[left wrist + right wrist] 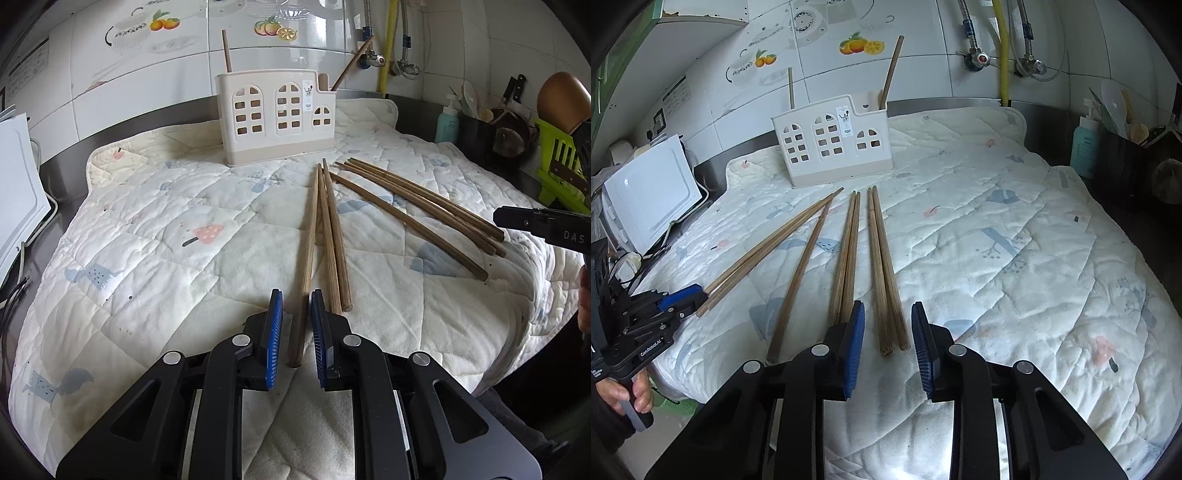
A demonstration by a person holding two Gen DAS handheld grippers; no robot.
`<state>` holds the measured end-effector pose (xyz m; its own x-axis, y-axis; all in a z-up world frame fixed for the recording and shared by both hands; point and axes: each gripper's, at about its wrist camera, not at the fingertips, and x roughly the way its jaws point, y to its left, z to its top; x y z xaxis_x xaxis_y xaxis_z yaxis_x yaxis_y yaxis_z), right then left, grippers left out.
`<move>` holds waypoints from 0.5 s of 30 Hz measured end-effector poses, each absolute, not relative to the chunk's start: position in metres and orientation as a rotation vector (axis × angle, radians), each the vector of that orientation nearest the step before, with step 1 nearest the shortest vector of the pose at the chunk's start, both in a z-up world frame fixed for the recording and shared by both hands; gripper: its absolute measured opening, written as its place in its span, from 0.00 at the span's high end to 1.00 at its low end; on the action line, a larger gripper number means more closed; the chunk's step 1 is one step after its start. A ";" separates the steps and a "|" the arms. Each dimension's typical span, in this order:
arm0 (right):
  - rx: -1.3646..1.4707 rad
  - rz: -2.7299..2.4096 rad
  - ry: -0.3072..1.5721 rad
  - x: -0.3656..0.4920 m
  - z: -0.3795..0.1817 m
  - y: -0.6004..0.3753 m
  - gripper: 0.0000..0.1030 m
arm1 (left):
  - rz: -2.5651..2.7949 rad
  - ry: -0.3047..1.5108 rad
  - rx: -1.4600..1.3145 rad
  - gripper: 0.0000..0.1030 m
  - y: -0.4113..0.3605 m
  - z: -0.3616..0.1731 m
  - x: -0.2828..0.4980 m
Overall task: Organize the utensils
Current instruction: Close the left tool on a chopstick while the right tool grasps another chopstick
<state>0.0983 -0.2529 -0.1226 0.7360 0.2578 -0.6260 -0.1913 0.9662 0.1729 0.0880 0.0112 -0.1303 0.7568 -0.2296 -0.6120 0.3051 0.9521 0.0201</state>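
Note:
Several wooden chopsticks lie on a quilted mat [166,240] in front of a cream holder [277,118] [834,144] with window cut-outs. Two chopsticks [226,51] [891,74] stand in the holder. My left gripper [295,295] is low over the mat. One chopstick [308,240] runs between its blue pads [275,332], with a gap on each side. My right gripper [887,306] straddles the near ends of a chopstick pair [882,266], and its pads [855,339] stand clear of them. The left gripper [683,295] also shows in the right wrist view, at the ends of a fanned group.
A white appliance [653,192] and cables sit past the mat's left edge. A teal bottle [1084,147], a black utensil tub [1126,162] and a green rack [557,166] crowd the right side. Pipes and taps [1004,55] run on the tiled wall. A hand [631,395] holds the left gripper's handle.

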 end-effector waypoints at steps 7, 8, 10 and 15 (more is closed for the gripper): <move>0.102 0.249 0.711 0.102 -0.127 -0.253 0.78 | -0.314 0.658 0.121 0.94 0.008 -0.131 0.089; 0.103 0.250 0.711 0.102 -0.127 -0.253 0.78 | -0.316 0.664 0.107 0.94 0.010 -0.131 0.090; 0.104 0.254 0.715 0.103 -0.129 -0.252 0.78 | -0.319 0.674 0.093 0.94 0.011 -0.130 0.092; 0.101 0.254 0.716 0.105 -0.130 -0.250 0.78 | -0.323 0.692 0.081 0.93 0.011 -0.130 0.094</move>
